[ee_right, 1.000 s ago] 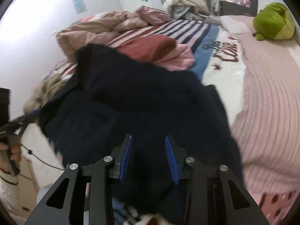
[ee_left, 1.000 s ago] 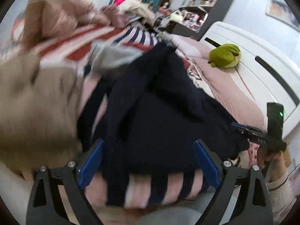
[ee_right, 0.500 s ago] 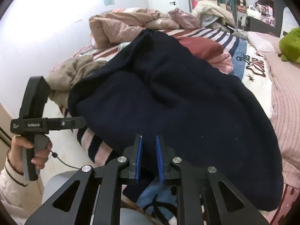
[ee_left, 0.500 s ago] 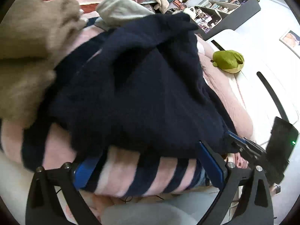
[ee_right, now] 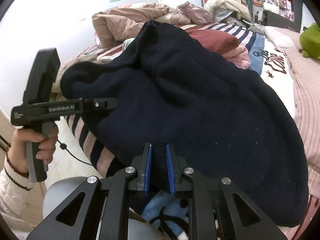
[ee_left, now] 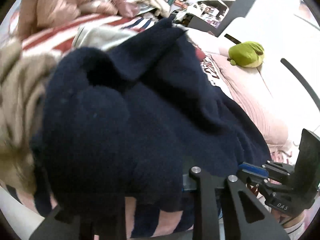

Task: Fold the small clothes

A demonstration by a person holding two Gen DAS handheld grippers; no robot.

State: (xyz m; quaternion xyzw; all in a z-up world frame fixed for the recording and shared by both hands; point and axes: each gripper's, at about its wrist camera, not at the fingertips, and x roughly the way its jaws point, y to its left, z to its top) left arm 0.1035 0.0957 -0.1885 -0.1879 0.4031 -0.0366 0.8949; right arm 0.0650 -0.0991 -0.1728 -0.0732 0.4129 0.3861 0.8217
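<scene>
A dark navy knit garment (ee_right: 190,100) lies spread over the near corner of the bed; it fills the left wrist view (ee_left: 130,120) too. My right gripper (ee_right: 158,168) is shut on its near hem, blue pads pinching the cloth. My left gripper (ee_right: 112,104) shows at the left in the right wrist view, jaws closed on the garment's left edge. In the left wrist view the garment drapes over my left fingers (ee_left: 200,180) and hides the tips. The right gripper (ee_left: 254,170) shows there at the lower right, holding the hem.
The bed has a striped cover (ee_right: 230,30), a crumpled beige-pink duvet (ee_right: 128,20), a maroon and pink garment (ee_right: 216,38), a tan garment (ee_left: 18,92) at the left and a green plush (ee_left: 247,54). Shelves (ee_left: 210,10) stand behind. A grey stool (ee_right: 66,192) is below.
The left gripper has closed in on the garment's left edge and the cloth now covers its fingers. The right gripper stays clamped on the hem.
</scene>
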